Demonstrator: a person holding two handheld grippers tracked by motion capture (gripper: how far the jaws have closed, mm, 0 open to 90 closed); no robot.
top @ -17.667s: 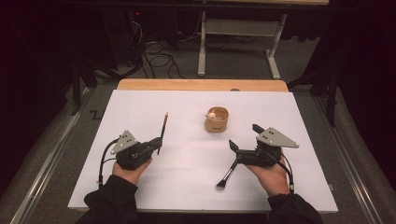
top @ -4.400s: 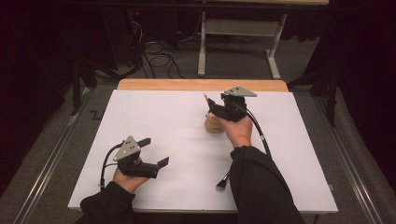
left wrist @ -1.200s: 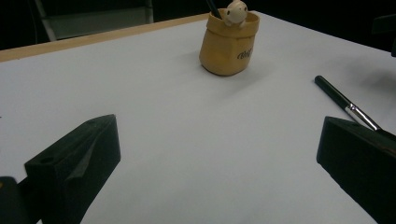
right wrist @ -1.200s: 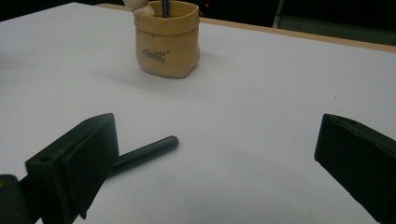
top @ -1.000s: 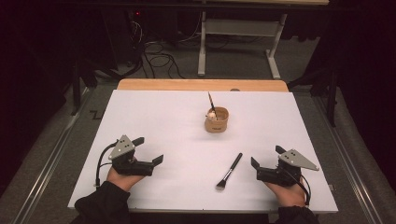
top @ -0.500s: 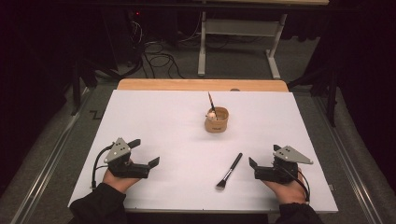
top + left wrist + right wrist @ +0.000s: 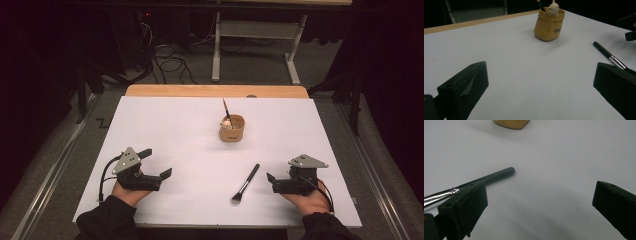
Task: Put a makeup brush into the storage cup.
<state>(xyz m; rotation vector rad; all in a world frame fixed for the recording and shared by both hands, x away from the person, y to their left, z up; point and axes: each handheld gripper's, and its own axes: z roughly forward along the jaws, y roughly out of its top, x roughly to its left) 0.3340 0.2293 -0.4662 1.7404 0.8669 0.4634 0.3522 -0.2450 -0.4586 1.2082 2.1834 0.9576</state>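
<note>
My left tool (image 7: 155, 176) and right tool (image 7: 270, 181) rest wide open, flanking the black-handled makeup brush (image 7: 246, 183) lying near the tan pouch-shaped pen cup (image 7: 232, 128).

Pencil (image 7: 226, 107) in cup (image 7: 232, 131), brush (image 7: 245, 183) before it, on table (image 7: 165, 125)

A black-handled makeup brush (image 7: 246, 183) lies flat, lower centre of the high view, bristles toward the near edge. Above it, a tan cup (image 7: 232, 128) stands upright, a pencil (image 7: 226, 108) leaning inside.
</note>
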